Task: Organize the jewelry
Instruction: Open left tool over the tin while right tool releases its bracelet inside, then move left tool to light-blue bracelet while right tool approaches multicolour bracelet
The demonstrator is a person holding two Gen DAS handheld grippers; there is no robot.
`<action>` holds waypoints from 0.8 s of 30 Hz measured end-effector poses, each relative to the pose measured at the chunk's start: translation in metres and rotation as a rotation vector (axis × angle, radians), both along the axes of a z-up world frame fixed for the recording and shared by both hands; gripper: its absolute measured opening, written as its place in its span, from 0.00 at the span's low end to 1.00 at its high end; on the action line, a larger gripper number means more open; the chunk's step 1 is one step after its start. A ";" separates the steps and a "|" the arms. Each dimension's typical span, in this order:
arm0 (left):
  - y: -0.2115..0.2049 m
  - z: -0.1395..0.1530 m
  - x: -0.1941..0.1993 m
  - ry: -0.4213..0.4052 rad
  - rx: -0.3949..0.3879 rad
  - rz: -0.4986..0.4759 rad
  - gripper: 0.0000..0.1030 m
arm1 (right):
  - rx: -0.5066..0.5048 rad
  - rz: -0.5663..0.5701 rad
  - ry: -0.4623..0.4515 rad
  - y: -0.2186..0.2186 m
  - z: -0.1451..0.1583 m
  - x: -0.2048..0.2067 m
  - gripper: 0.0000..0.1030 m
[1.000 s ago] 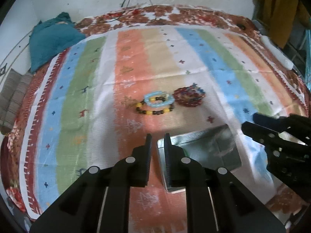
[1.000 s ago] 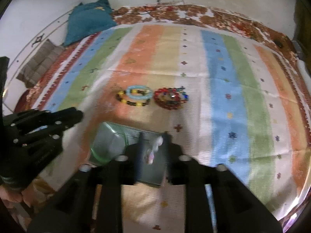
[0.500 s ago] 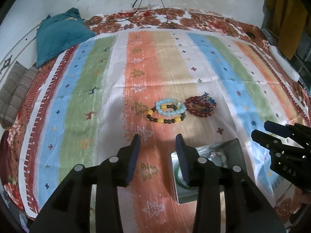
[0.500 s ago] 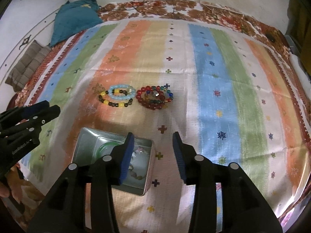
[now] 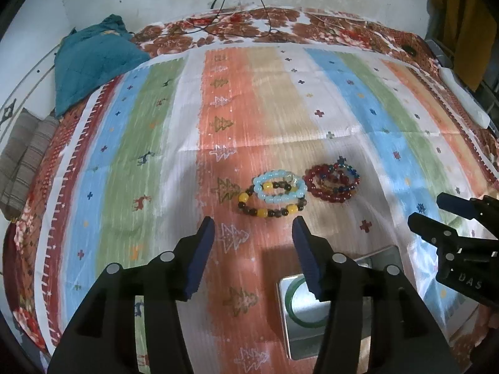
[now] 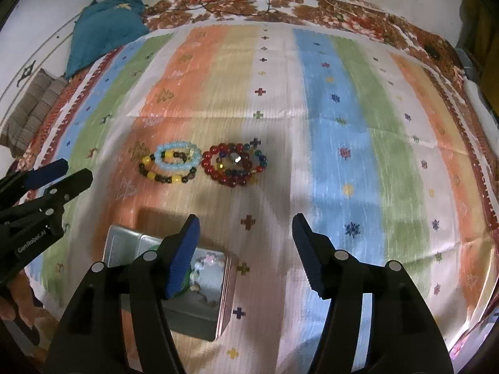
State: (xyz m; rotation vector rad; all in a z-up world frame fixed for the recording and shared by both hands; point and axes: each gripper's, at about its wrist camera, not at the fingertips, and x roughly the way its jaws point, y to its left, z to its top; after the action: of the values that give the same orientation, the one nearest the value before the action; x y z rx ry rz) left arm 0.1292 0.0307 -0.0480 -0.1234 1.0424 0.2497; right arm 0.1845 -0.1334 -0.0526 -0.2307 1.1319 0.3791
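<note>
Several bead bracelets lie on the striped cloth: a light blue one over a yellow-and-brown one, and a red pile to their right. They also show in the right wrist view: blue, yellow-brown, red. A metal tin near the front holds a green bangle and pale beads. My left gripper is open and empty, just short of the bracelets. My right gripper is open and empty, right of the tin.
A teal cushion and a folded grey cloth sit at the back left. Cables trail over the floral bedspread at the back. The striped cloth stretches wide to the right.
Both grippers opened from shut and pulled up and back from the tin. The right one let go of the pale bead piece, which now lies in the tin.
</note>
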 end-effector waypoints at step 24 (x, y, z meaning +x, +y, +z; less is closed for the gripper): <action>0.020 -0.030 0.059 0.046 -0.038 0.007 0.57 | -0.066 -0.012 0.062 0.015 -0.038 0.054 0.64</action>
State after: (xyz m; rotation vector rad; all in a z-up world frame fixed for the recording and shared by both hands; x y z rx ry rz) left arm 0.1887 0.0510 -0.0778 -0.1560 1.0930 0.2408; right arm 0.2381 -0.1184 -0.0902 -0.2719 1.2074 0.3408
